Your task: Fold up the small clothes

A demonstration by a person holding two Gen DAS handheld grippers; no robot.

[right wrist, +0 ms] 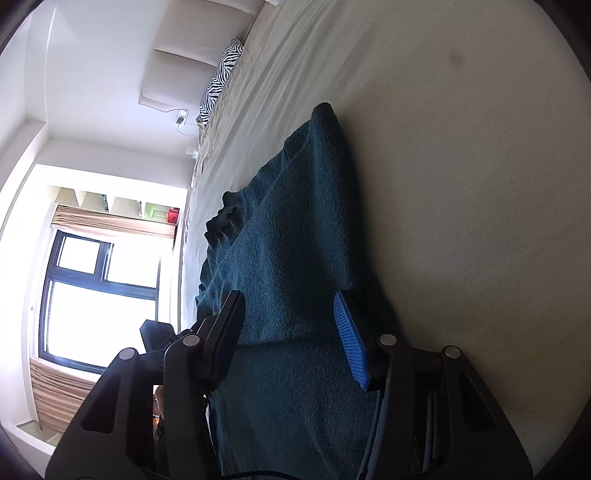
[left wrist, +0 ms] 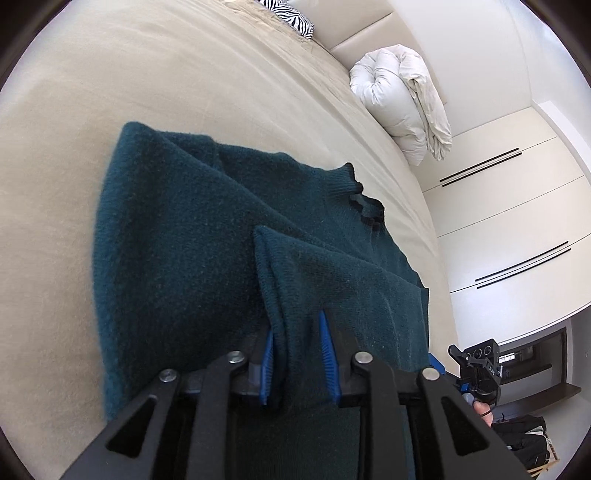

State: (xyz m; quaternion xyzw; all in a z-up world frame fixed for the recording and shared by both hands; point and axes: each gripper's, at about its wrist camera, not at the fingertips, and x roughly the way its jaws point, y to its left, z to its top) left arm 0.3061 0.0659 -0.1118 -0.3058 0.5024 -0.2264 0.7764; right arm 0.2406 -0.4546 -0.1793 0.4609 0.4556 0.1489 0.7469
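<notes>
A dark teal knit sweater (left wrist: 192, 236) lies partly folded on the beige bed (left wrist: 110, 81); its ribbed collar (left wrist: 351, 181) points toward the far side. My left gripper (left wrist: 295, 354) is shut on a folded edge of the sweater, the blue pads (left wrist: 327, 350) pinching the cloth. In the right wrist view the same sweater (right wrist: 291, 240) runs between the fingers of my right gripper (right wrist: 291, 325), whose jaws stand wide apart around the cloth. The right gripper also shows in the left wrist view (left wrist: 476, 369), at the bed's edge.
A rolled white duvet (left wrist: 399, 103) and a zebra-print pillow (left wrist: 291, 14) lie at the head of the bed. White wardrobe doors (left wrist: 517, 206) stand beyond the bed. A window (right wrist: 96, 295) with curtains is on the other side.
</notes>
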